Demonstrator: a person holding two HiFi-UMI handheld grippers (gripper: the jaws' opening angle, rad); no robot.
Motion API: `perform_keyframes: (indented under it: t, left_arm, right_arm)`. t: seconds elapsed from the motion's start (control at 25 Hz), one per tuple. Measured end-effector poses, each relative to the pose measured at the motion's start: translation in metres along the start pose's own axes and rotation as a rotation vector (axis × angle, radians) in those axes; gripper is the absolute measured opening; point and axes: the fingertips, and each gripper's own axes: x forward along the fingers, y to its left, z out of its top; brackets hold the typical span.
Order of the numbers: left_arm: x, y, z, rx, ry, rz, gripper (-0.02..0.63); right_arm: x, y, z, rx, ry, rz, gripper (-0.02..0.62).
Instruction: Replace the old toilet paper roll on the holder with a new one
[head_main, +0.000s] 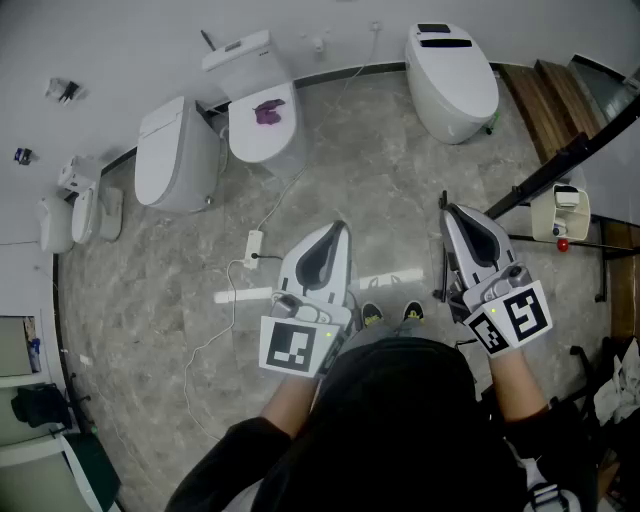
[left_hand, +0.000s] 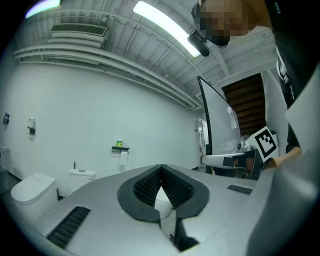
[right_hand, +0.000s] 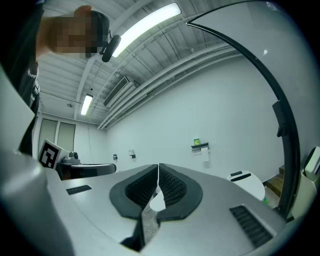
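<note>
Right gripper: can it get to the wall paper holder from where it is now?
Probably not yet. The right gripper, jaws shut and empty, points level, well short of the paper holder on the far wall. No obstacle shows between them, so stepping closer should do.

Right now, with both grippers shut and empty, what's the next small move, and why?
Probably walk toward the black wall-mounted toilet paper holder: it hangs on the far white wall, well out of reach, while the left gripper and right gripper are both shut with nothing between their jaws.
</note>
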Motion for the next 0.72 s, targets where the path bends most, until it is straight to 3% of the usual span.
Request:
perform_keyframes:
  t: [0.72]
  left_arm:
    - [-0.022,0.047,0.001,-0.009,0.008,0.008,0.023]
  right_arm:
    - [0.018,0.023,0.004,-0.008,-0.021,-0.042,0.021]
